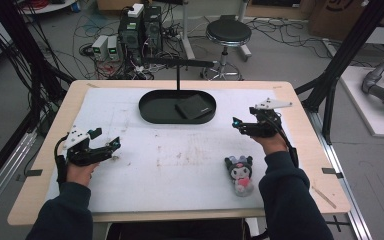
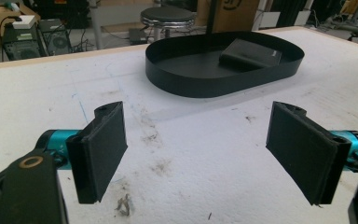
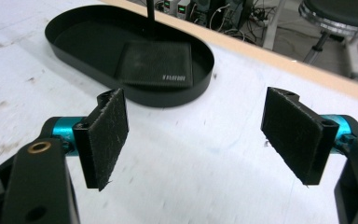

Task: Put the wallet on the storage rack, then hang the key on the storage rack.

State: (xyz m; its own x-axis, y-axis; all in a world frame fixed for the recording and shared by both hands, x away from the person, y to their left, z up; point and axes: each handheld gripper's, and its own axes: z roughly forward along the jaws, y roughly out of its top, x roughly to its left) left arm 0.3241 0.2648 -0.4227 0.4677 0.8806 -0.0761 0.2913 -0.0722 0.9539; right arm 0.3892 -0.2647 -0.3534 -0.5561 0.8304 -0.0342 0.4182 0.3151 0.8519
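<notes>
Your left gripper [image 1: 111,146] spread, empty | your right gripper [image 1: 240,126] spread, empty | plush toy [image 1: 239,173] lies on surface [image 1: 180,165] near your right forearm | black tray [image 1: 152,112] holds dark pad [image 1: 195,106] | nothing grasped yet.

My counter [image 1: 50,165] has a pale wood edge under a white mat [image 1: 180,165] flecked with brown smudges and a faint blue line near my left gripper [image 2: 200,154]. The far tray [image 1: 152,112] is plain black, and the pad [image 1: 195,106] in it is black too, finely textured, with small white lettering on one edge. The plush [image 1: 240,172] near right is black and grey with a white face and a pink patch on its front. Both my grippers have black jaws on teal fittings; the right gripper [image 1: 242,127] carries a grey plate. My sleeves [image 1: 290,200] are dark navy.
</notes>
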